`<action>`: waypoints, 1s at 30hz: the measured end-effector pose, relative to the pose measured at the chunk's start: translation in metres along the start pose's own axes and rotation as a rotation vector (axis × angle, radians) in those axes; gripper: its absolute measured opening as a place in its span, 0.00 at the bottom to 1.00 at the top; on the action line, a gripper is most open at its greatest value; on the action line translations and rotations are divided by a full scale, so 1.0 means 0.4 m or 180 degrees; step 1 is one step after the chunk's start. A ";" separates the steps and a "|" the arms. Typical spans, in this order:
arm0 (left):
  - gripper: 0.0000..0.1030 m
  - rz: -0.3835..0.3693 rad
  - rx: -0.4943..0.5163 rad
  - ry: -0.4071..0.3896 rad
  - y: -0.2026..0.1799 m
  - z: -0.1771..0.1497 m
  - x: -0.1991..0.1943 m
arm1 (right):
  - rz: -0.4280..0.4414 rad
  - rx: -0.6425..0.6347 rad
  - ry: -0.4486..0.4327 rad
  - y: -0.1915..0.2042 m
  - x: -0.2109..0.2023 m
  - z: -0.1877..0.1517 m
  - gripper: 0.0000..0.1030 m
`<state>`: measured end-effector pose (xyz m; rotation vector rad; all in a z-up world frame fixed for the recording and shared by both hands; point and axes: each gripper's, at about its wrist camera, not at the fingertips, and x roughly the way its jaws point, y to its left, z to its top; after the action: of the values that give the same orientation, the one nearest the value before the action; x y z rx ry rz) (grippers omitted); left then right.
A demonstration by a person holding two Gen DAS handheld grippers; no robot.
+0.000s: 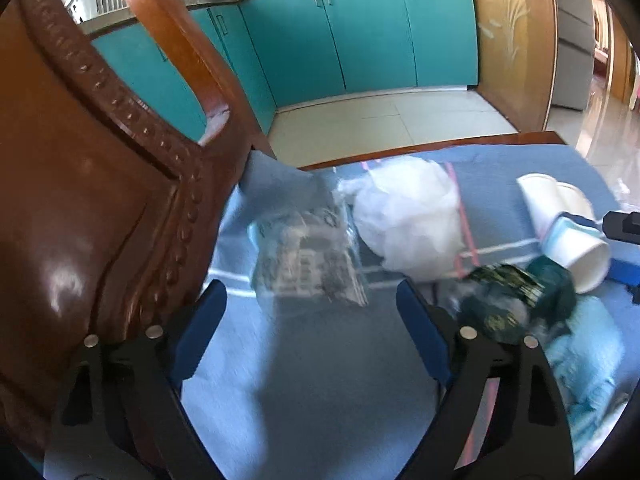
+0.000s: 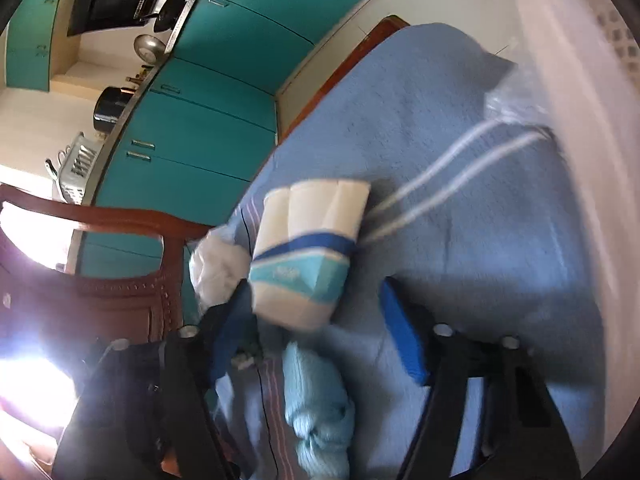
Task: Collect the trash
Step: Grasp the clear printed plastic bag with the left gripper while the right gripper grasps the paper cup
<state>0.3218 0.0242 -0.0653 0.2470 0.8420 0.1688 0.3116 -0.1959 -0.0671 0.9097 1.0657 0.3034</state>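
A blue cloth-covered table (image 1: 320, 380) holds scattered trash. The right gripper (image 2: 316, 320), jaws spread and holding nothing, has a crushed paper cup (image 2: 308, 252) lying at twelve o'clock, just ahead between its fingers, long axis running toward one o'clock. The left gripper (image 1: 308, 312), jaws also spread and empty, faces a clear plastic bag (image 1: 308, 256) at twelve o'clock. The right gripper seems nearer its target.

A blue cloth (image 1: 320, 360) with paired white stripes is showing pink lines at twelve o'clock. The crumpled bag (image 1: 408, 220) is gleaming white; at three o'clock, a wrapper (image 1: 516, 300) is flashing dark green. White cup (image 2: 308, 252), navy and turquoise bands. Cabinets (image 1: 360, 32) glowing teal.
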 end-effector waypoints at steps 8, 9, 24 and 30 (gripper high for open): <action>0.82 0.0152 0.0179 -0.0115 -0.029 0.051 0.061 | 0.0112 -0.0034 0.0124 0.000 0.058 0.026 0.27; 0.80 0.0161 0.0207 -0.0129 -0.033 0.054 0.067 | 0.0136 -0.0032 0.0114 -0.002 0.058 0.022 0.25; 0.11 -0.1160 -0.0219 0.0278 0.004 -0.030 0.010 | 0.0142 -0.0579 -0.0243 0.076 -0.128 -0.025 0.20; 0.10 -0.1525 -0.0262 -0.0173 0.019 -0.086 -0.241 | 0.0153 -0.0917 -0.0476 0.130 -0.236 -0.082 0.20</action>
<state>0.2323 0.0130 -0.0163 -0.0316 0.8161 -0.2501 0.2482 -0.2061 0.0257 0.6883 0.8377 0.4113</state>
